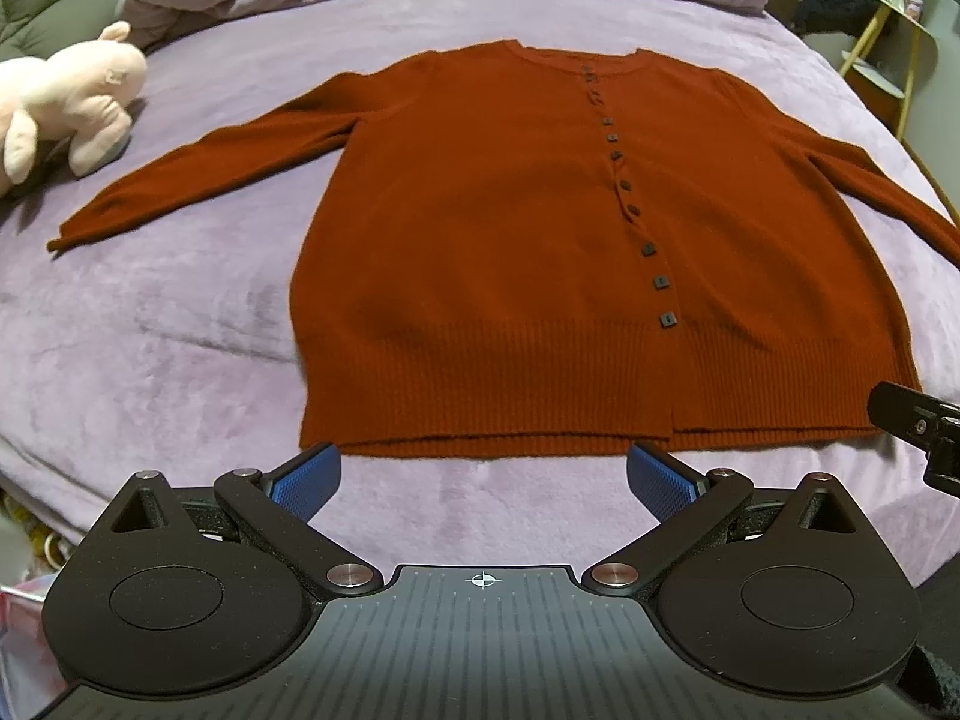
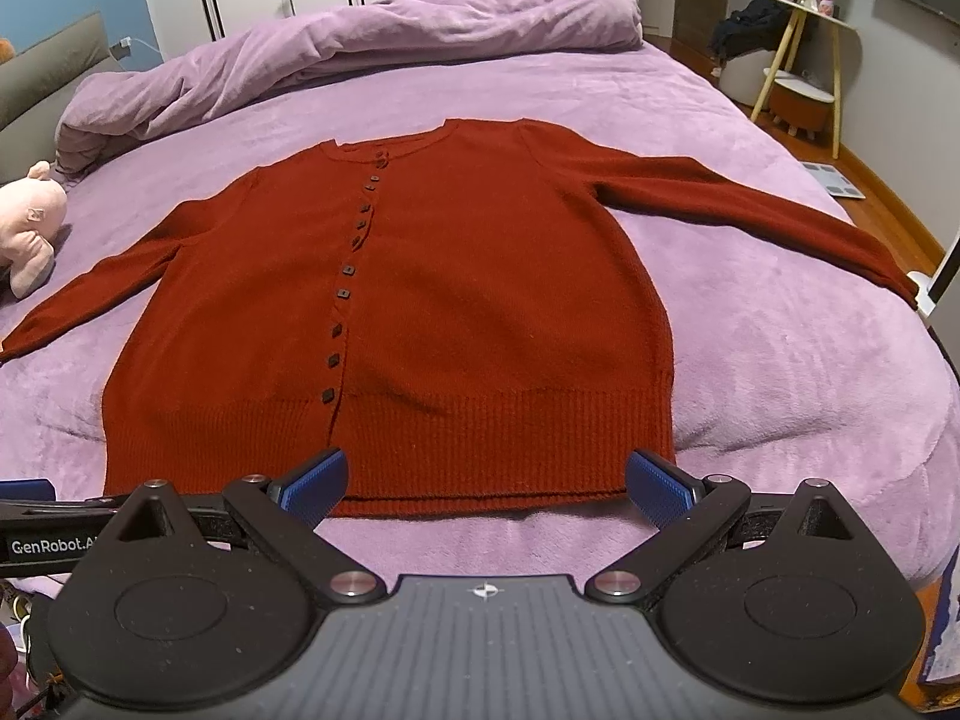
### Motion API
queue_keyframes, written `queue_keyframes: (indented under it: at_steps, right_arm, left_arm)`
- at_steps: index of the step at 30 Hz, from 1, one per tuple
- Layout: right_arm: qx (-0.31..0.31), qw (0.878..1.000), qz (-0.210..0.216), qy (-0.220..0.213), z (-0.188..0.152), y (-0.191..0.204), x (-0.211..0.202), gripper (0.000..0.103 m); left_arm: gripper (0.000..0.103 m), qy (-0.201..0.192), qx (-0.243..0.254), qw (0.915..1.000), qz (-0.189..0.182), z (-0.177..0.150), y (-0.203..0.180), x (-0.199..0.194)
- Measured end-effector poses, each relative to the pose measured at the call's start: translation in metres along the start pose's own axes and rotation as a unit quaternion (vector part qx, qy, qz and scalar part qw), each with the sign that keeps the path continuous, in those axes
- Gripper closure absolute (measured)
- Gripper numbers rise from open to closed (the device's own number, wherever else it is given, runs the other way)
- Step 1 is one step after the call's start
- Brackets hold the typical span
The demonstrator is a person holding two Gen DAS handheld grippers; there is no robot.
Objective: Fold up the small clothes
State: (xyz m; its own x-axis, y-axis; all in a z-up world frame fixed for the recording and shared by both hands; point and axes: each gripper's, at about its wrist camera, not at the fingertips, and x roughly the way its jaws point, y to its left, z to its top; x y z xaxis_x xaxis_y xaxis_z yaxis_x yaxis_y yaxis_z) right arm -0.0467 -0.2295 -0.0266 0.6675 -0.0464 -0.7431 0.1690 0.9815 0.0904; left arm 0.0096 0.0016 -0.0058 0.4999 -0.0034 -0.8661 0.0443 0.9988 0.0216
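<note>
A rust-red buttoned cardigan [image 1: 480,252] lies flat and face up on the purple bed, both sleeves spread out to the sides; it also shows in the right wrist view [image 2: 456,312]. My left gripper [image 1: 483,483] is open and empty, just short of the cardigan's ribbed hem, left of the button line. My right gripper [image 2: 486,489] is open and empty, at the hem on the cardigan's right half. Part of the right gripper [image 1: 924,420] shows at the right edge of the left wrist view, and part of the left gripper [image 2: 36,516] at the left edge of the right wrist view.
A pink plush toy [image 1: 66,102] lies on the bed left of the left sleeve, also in the right wrist view [image 2: 30,222]. A bunched purple duvet [image 2: 360,42] lies across the head of the bed. A small side table [image 2: 804,54] stands beyond the bed's right edge.
</note>
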Motion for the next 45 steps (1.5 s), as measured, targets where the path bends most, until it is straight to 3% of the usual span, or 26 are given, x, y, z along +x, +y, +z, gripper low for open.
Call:
queue_keyframes:
  at_steps: [24, 31, 35, 40, 45]
  right_arm:
    - [0.022, 0.999, 0.022, -0.015, 0.002, -0.005, 0.000, 0.004]
    - [0.047, 0.997, 0.054, -0.032, 0.003, -0.013, -0.001, 0.004]
    - [0.065, 0.993, 0.096, -0.020, 0.004, -0.019, 0.005, 0.004]
    - [0.080, 0.991, 0.109, -0.009, 0.006, -0.025, 0.013, 0.005]
    - [0.118, 0.982, 0.148, 0.003, 0.006, -0.041, 0.026, 0.020]
  left_arm:
    - [0.000, 0.007, 0.001, 1.0000, -0.002, 0.002, -0.002, 0.005]
    - [0.000, 0.014, 0.005, 0.9999, -0.002, 0.002, -0.005, 0.009]
    - [0.000, 0.020, 0.008, 0.9998, 0.000, 0.003, -0.006, 0.013]
    - [0.000, 0.028, 0.009, 0.9996, 0.001, 0.006, -0.009, 0.019]
    - [0.000, 0.040, 0.017, 0.9991, -0.001, 0.011, -0.016, 0.031]
